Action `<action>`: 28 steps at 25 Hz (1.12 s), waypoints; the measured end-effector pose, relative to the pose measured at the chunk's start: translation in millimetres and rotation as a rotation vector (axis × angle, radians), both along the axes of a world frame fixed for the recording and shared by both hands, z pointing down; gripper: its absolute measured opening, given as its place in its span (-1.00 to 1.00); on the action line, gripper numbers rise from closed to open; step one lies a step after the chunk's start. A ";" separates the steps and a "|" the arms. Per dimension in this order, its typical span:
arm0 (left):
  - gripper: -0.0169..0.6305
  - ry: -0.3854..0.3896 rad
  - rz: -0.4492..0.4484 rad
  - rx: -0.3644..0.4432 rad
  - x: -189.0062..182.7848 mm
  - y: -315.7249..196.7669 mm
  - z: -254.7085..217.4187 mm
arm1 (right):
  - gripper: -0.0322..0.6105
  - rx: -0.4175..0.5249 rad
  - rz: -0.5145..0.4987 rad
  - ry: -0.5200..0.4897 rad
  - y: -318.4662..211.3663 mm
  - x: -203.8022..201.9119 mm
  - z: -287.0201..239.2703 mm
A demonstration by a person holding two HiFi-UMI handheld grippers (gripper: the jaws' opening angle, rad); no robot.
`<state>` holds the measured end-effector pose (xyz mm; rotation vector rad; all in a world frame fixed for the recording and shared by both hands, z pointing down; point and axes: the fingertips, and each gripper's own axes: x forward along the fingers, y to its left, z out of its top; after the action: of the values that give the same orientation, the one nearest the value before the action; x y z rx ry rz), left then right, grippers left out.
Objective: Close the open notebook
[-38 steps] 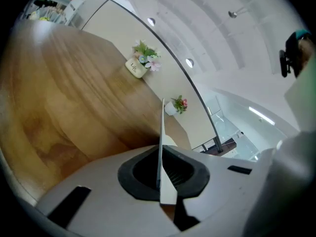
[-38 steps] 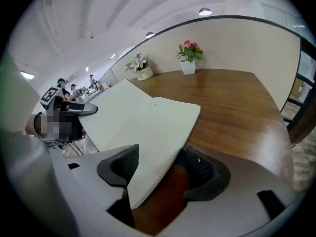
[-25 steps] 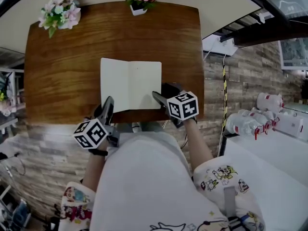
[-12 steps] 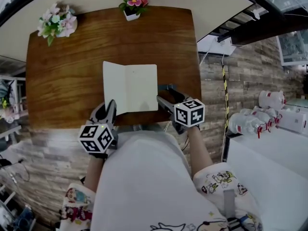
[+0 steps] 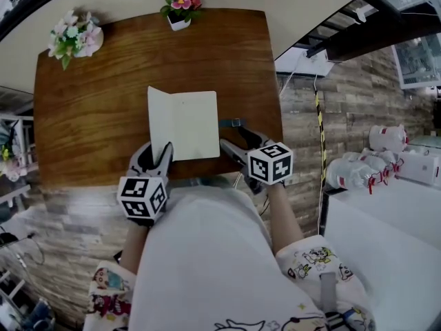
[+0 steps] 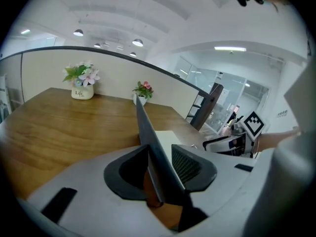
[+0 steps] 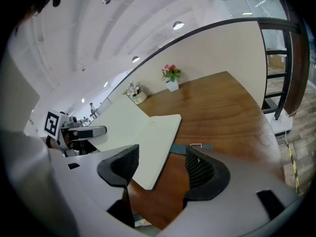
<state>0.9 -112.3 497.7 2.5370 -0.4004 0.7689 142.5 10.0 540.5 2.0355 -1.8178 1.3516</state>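
Observation:
The open notebook [image 5: 186,124] lies on the wooden table [image 5: 89,116], cream pages up, and its left half [image 7: 113,120] stands tilted up off the table. My left gripper [image 5: 157,156] is at the notebook's near left corner. Its jaws have just been opening, and the thin dark cover [image 6: 148,137] stands edge-on between them with gaps at the pads [image 6: 187,164]. My right gripper [image 5: 234,142] hangs open beside the near right corner [image 7: 148,184], and nothing is between its fingers [image 7: 200,169]. A blue strap [image 7: 190,147] pokes out from under the right page.
Two small flower pots stand at the table's far edge, one white-pink [image 5: 72,36] and one pink [image 5: 179,9]. The table's near edge [image 5: 103,178] runs just before the person's lap. A white table with plastic bottles [image 5: 358,174] is off to the right.
The notebook's left half has swung up further and looks narrower from above. My left gripper has rolled and shifted right along the near edge, and its jaws have parted. The right gripper rose a little.

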 end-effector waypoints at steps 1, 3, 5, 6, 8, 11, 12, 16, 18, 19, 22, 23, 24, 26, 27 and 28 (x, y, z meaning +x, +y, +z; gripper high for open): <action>-0.53 -0.005 0.011 0.010 2.9 1.9 0.1 | -0.01 0.002 0.002 -0.001 1.7 0.6 -1.0; -0.48 -0.010 0.036 0.028 9.1 6.8 -1.1 | -0.01 0.007 0.008 -0.006 5.4 2.2 -2.8; -0.40 -0.012 0.061 0.046 15.3 12.8 -3.0 | -0.01 0.011 0.013 -0.010 9.5 4.0 -4.2; -0.37 -0.012 0.071 0.054 18.3 15.7 -3.6 | -0.01 0.012 0.017 -0.012 11.7 5.0 -4.6; -0.30 -0.011 0.088 0.063 24.1 20.9 -4.3 | -0.01 0.014 0.025 -0.016 15.9 6.6 -5.0; -0.20 -0.009 0.108 0.076 32.7 29.0 -5.0 | -0.01 0.016 0.036 -0.025 22.9 7.7 -4.6; -0.16 -0.009 0.115 0.081 35.6 31.8 -5.2 | -0.01 0.017 0.038 -0.028 25.4 7.8 -4.3; -0.06 -0.008 0.138 0.099 47.4 42.8 -3.1 | -0.01 0.015 0.053 -0.038 35.1 8.8 -3.0; -0.06 -0.014 0.153 0.114 53.1 48.5 -0.4 | -0.01 0.013 0.061 -0.042 40.4 9.7 -2.3; -0.04 -0.018 0.158 0.122 55.7 51.3 1.2 | -0.01 0.013 0.065 -0.043 43.3 10.2 -2.1; -0.01 -0.031 0.158 0.147 61.3 58.1 6.1 | -0.01 0.011 0.080 -0.043 53.4 12.2 -1.9; 0.00 -0.036 0.158 0.159 62.8 60.1 7.3 | -0.01 0.010 0.085 -0.043 57.0 12.7 -1.7; 0.00 -0.041 0.158 0.171 64.6 61.9 7.7 | -0.01 0.008 0.091 -0.043 60.5 13.1 -1.3; 0.00 -0.049 0.157 0.194 68.5 65.2 9.3 | -0.01 0.005 0.101 -0.045 67.2 13.7 -0.2; 0.01 -0.054 0.155 0.204 70.3 66.7 10.9 | -0.01 0.002 0.105 -0.045 70.4 14.1 0.4; 0.02 -0.061 0.154 0.214 72.1 68.4 12.8 | -0.01 0.001 0.110 -0.046 73.5 14.5 0.8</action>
<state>73.0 -43.9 510.6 2.7757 -0.3246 0.9051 157.0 83.5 541.3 2.1513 -1.7476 1.4371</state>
